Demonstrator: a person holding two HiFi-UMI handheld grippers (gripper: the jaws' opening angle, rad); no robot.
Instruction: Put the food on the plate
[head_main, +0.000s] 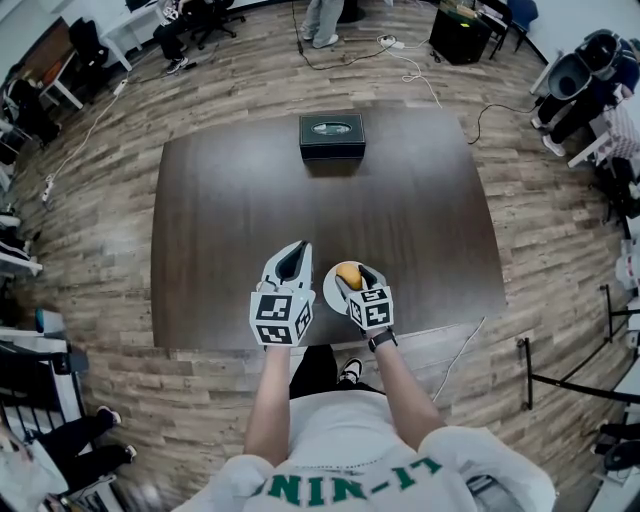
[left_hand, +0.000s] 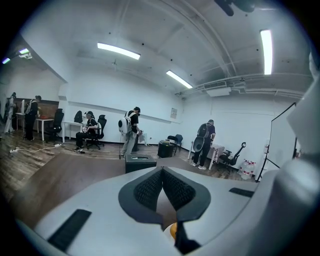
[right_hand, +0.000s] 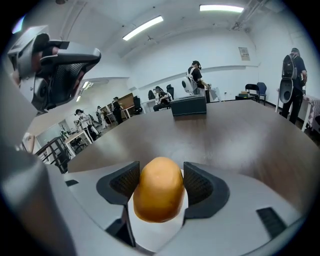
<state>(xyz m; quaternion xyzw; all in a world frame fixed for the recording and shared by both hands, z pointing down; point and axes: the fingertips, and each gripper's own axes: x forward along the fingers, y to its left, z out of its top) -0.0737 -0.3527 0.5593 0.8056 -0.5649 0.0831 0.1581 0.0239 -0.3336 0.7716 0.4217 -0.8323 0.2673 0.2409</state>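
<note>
A yellow-orange rounded piece of food (head_main: 346, 272) sits between the jaws of my right gripper (head_main: 352, 279), both pads pressing its sides. In the right gripper view the food (right_hand: 160, 190) fills the gap of the right gripper (right_hand: 161, 170), with the white plate (right_hand: 155, 234) directly beneath. The plate (head_main: 328, 288) lies near the table's front edge. Whether the food touches it I cannot tell. My left gripper (head_main: 293, 248) hovers just left of the plate, shut with nothing held; its tips (left_hand: 162, 172) meet, and a sliver of the food (left_hand: 172, 230) shows below them.
A black tissue box (head_main: 332, 136) stands at the far middle of the dark brown table (head_main: 230, 220). Several people, office chairs and desks ring the room. Cables run over the wooden floor (head_main: 420, 70) beyond the table.
</note>
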